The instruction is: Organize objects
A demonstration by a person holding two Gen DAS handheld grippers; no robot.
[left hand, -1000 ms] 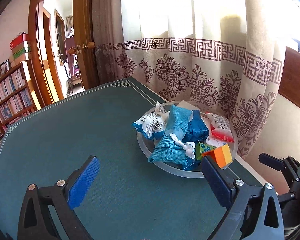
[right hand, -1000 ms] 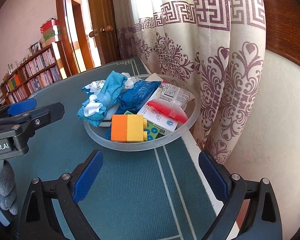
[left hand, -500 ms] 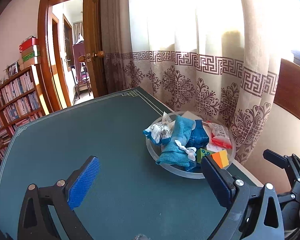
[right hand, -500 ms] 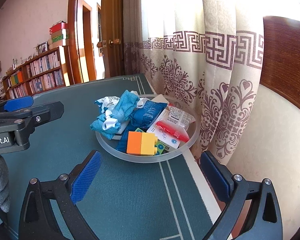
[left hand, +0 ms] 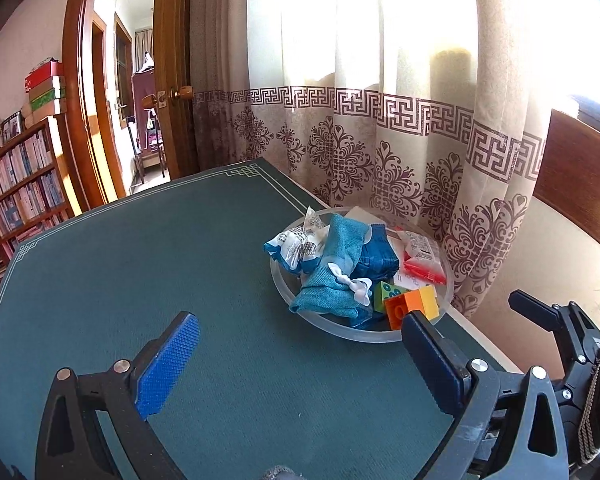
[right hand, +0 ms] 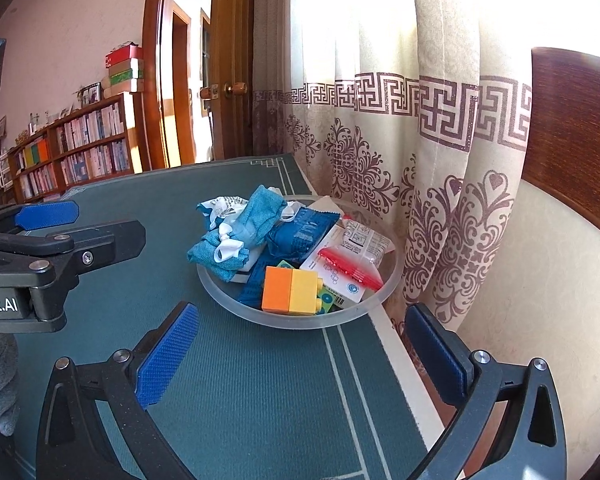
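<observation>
A clear bowl (right hand: 374,302) sits on the green tabletop (left hand: 140,260) near its curtain-side edge, heaped with a blue cloth (right hand: 252,220), snack packets (right hand: 364,248) and an orange-and-yellow block (right hand: 290,291). The right hand-held gripper (right hand: 302,354) hovers just short of the bowl, jaws spread wide and holding nothing. The left hand-held gripper (left hand: 300,356) is likewise spread and holding nothing, with the bowl ahead and to its right.

Left claw (left hand: 300,360) agape above green table (left hand: 140,264); full bowl (left hand: 300,304) beyond.
</observation>
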